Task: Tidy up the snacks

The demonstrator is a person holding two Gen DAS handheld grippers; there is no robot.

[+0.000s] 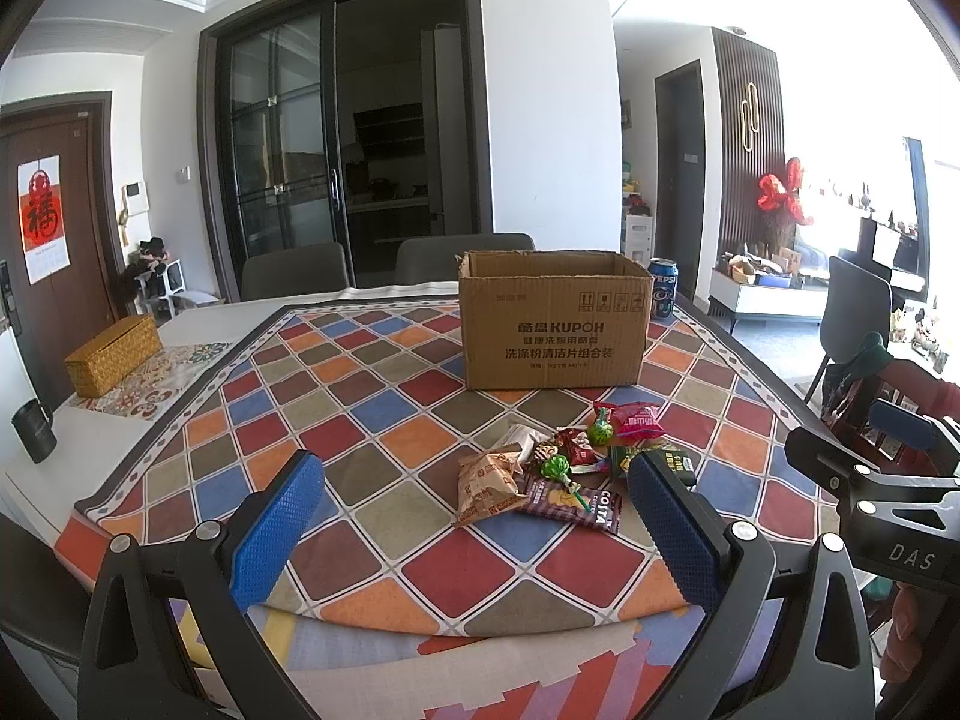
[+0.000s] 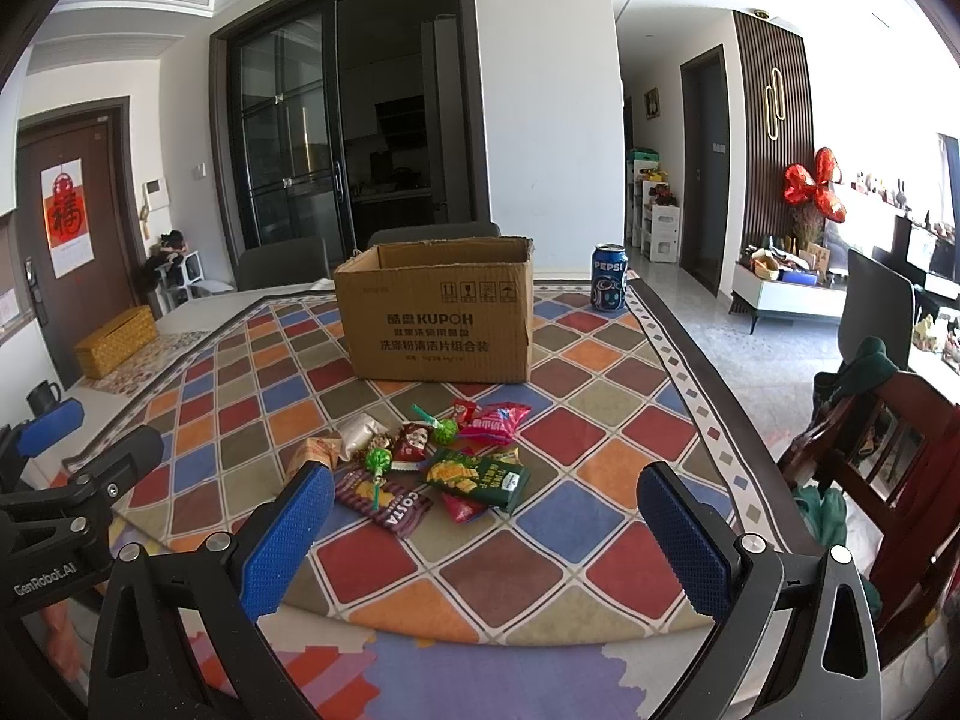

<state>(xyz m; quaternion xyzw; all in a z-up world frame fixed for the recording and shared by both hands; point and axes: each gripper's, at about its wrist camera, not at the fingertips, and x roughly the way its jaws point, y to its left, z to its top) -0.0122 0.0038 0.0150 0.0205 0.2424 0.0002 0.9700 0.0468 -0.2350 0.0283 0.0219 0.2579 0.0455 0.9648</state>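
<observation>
A pile of small snack packets lies on the checked tablecloth: a tan biscuit packet [image 1: 485,483], a purple Costa packet [image 1: 573,504], a pink packet [image 1: 637,419], a green packet [image 2: 477,477] and two green lollipops [image 2: 379,459]. An open cardboard box [image 1: 555,324] stands upright behind the pile. My left gripper [image 1: 474,516] is open and empty, near the table's front edge, with the pile between its fingers' line of sight. My right gripper [image 2: 486,525] is open and empty, just in front of the pile.
A Pepsi can [image 2: 609,285] stands right of the box. A woven yellow box [image 1: 111,354] and a black mug [image 1: 33,429] sit at the table's left. Grey chairs [image 1: 294,276] stand behind the table; a wooden chair [image 2: 882,450] is at the right.
</observation>
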